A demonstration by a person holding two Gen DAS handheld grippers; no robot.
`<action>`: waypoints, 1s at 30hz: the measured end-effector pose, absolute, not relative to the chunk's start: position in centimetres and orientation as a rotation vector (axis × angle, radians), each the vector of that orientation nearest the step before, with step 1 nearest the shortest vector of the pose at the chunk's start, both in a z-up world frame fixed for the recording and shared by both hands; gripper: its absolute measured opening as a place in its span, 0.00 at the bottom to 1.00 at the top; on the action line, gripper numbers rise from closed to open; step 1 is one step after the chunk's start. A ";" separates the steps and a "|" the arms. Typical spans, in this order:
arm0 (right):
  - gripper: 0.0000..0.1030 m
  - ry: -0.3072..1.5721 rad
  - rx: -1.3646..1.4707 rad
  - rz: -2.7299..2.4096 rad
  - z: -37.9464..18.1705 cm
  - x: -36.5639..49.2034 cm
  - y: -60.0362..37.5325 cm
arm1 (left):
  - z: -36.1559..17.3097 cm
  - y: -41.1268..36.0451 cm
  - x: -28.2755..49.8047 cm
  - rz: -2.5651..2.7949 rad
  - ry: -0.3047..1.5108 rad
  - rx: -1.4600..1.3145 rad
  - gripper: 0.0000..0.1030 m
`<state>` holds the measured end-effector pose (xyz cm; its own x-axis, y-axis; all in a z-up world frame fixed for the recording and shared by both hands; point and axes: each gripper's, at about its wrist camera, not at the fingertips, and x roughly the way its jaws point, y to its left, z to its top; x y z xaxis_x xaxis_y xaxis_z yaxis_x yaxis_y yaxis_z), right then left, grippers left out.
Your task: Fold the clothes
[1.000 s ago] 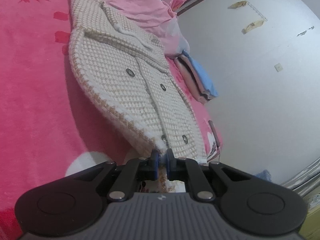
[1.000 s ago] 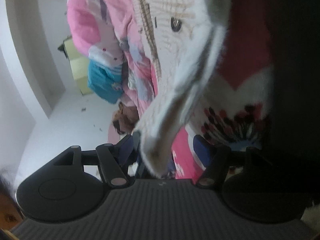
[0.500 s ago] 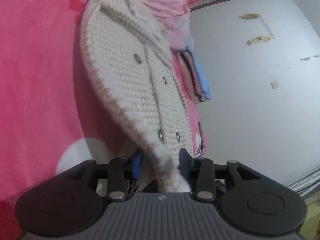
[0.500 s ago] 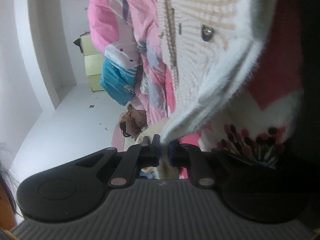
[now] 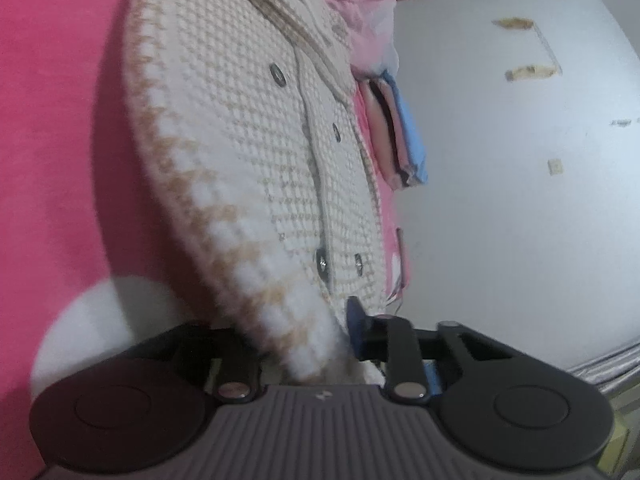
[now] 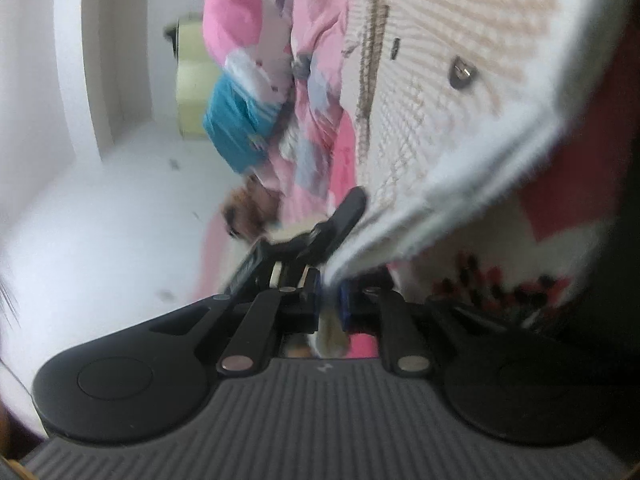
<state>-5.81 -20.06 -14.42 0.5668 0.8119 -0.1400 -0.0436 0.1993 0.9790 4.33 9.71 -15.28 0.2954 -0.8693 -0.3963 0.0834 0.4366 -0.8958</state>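
A cream and beige knitted cardigan [image 5: 240, 152] with dark buttons lies on a pink bed cover [image 5: 48, 140]. My left gripper [image 5: 308, 340] is open; the cardigan's fuzzy hem corner lies loose between its spread fingers. My right gripper [image 6: 330, 300] is shut on the other hem corner of the cardigan [image 6: 460, 120], which rises up and to the right from the jaws. The left gripper's body shows in the right wrist view [image 6: 340, 216], close to the right gripper.
A pink patterned quilt [image 6: 280, 60] is bunched at the head of the bed. Folded pink and blue clothes [image 5: 400, 136] are stacked at the bed's far edge. A white wall [image 5: 520, 200] is beside the bed.
The left gripper opened and let the hem corner go loose. The right gripper shut on its hem corner and lifted it. Both grippers moved closer together.
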 end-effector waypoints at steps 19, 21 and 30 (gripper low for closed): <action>0.56 0.626 0.799 0.097 -9.2 -3.2 -47.1 | -14.9 8.8 4.9 -0.753 1.157 -0.648 0.23; 0.56 0.632 0.843 0.077 -11.0 -1.7 -48.7 | -14.8 8.7 4.8 -0.752 1.161 -0.634 0.23; 0.56 0.667 0.917 0.147 -14.6 -0.2 -49.4 | -14.9 8.2 5.5 -0.752 1.193 -0.605 0.25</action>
